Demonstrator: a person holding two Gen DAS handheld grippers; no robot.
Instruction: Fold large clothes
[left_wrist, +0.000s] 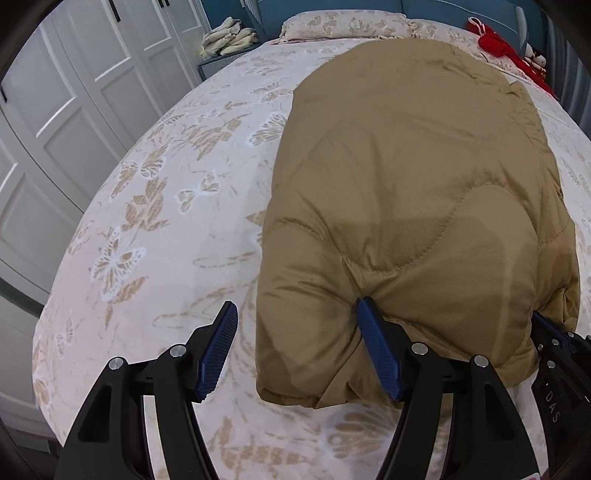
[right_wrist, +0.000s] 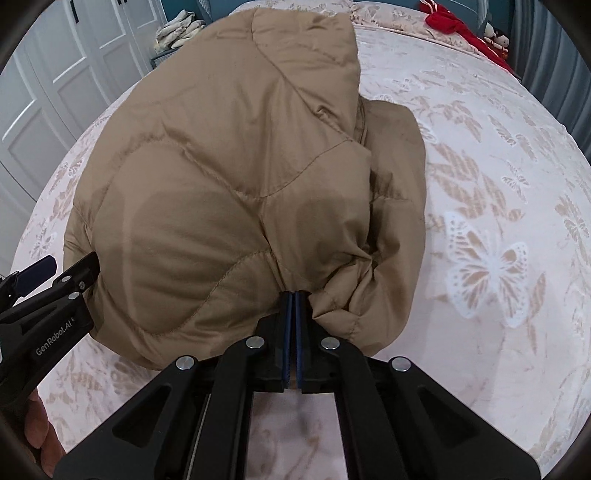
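bed: pink butterfly-print cover | tan quilted padded jacket lying on it | white panelled wardrobe doors | left gripper jaws wide | right gripper jaws pinching jacket hem

Right claw clamped tight on near hem of tan quilted jacket, on bed. Left claw at jacket's left edge, spread apart. Red cloth far behind jacket.

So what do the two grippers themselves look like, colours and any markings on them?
Both are matte black plastic frames with silver round bolt heads at the joints. The left gripper has long dark blue ribbed fingers; the right gripper has the same blue pads. White lettering reading GenRobot.AI shows on the left gripper's side in the right wrist view. No cables or sleeves are visible.
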